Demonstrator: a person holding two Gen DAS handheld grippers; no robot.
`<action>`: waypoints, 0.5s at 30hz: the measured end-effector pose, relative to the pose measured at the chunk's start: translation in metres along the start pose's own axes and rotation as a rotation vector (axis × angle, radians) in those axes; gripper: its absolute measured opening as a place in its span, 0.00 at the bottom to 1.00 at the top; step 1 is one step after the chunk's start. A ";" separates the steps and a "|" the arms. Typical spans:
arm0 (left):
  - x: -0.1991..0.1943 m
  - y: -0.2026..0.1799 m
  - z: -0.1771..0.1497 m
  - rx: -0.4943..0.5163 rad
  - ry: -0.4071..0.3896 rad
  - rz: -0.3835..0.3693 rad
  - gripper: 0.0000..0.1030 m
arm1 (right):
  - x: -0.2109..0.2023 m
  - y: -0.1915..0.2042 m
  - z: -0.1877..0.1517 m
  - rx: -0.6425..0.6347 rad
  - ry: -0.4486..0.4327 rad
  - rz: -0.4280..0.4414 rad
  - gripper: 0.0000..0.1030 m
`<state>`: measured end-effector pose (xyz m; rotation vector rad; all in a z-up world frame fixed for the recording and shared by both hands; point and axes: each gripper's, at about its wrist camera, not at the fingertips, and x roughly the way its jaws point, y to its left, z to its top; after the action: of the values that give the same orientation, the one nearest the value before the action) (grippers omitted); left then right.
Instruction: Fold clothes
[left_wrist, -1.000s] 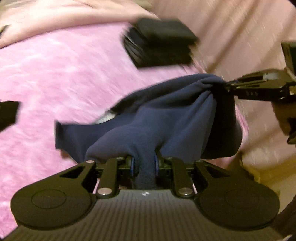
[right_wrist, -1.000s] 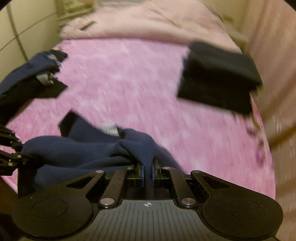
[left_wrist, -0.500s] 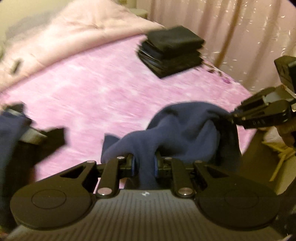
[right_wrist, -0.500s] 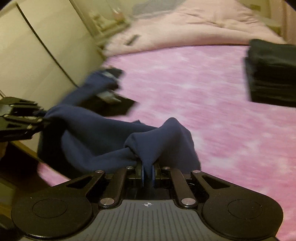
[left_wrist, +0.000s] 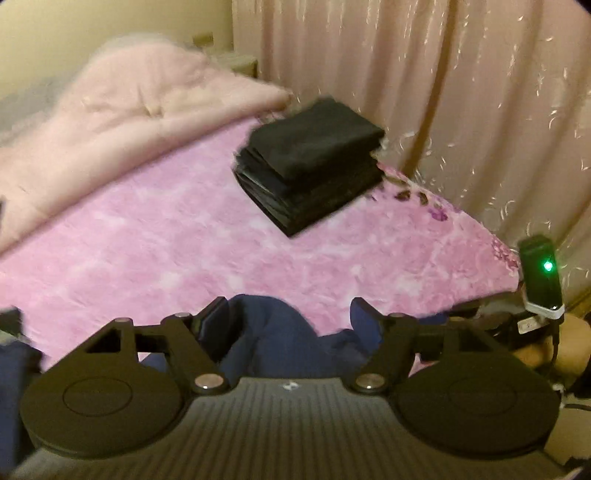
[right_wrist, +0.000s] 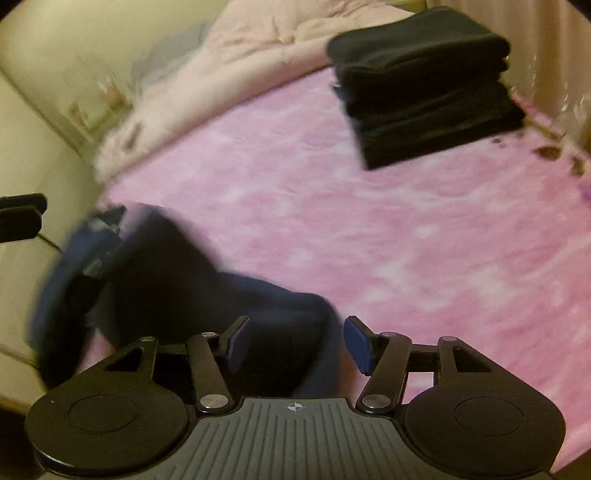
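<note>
Both hand-held grippers, left (left_wrist: 291, 317) and right (right_wrist: 293, 341), have jaws spread wide, gripping nothing. We see the navy garment (right_wrist: 177, 280) slumped on the pink bed (right_wrist: 406, 240) at its near edge, bunched beneath the fingers. It looks soft, light and floppy; we'd pinch a hem or corner.

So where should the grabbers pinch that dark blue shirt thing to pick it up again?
Probably the raised hump of the navy garment, sitting between the open jaws of the left gripper. Come down from above, along the fingers: the bunched ridge stands up off the pink blanket, so the jaws can close across it. The right gripper is open too, beside flatter, blurred cloth.
</note>
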<state>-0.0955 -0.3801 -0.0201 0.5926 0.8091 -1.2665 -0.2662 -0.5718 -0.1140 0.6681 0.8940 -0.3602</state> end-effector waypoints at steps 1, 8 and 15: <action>0.012 -0.001 -0.008 -0.028 0.019 0.005 0.67 | 0.001 -0.013 -0.001 -0.001 0.020 -0.006 0.60; 0.029 0.055 -0.118 -0.349 0.232 0.198 0.67 | 0.046 0.009 -0.009 -0.206 0.163 0.074 0.75; 0.038 0.103 -0.198 -0.387 0.280 0.298 0.69 | 0.104 0.118 -0.030 -0.846 0.097 0.106 0.75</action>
<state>-0.0312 -0.2266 -0.1727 0.5567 1.1208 -0.7365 -0.1586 -0.4653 -0.1663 -0.0522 0.9944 0.1591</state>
